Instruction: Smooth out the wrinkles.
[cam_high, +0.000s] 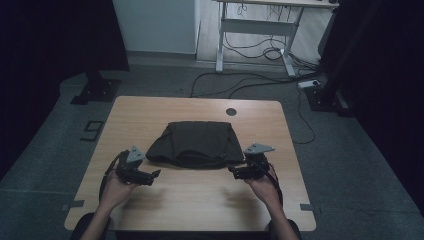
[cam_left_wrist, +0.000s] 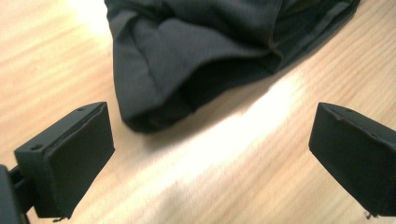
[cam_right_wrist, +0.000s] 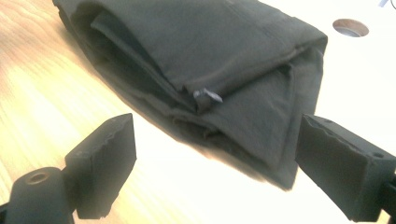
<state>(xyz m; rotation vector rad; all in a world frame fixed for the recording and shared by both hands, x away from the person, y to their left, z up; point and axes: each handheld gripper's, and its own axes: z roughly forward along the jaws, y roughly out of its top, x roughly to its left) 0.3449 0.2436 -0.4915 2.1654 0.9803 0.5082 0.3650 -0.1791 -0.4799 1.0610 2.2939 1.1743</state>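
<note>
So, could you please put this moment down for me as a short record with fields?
surface: wooden table with a round hole near its far edge
item: dark folded garment, lying flat at the table's middle
left tongs: open, nothing between the jaws, just off the garment's near left corner
right tongs: open, nothing between the jaws, at the near right corner
contact: neither appears to touch the cloth
detail: small zip pull at the folded edge
</note>
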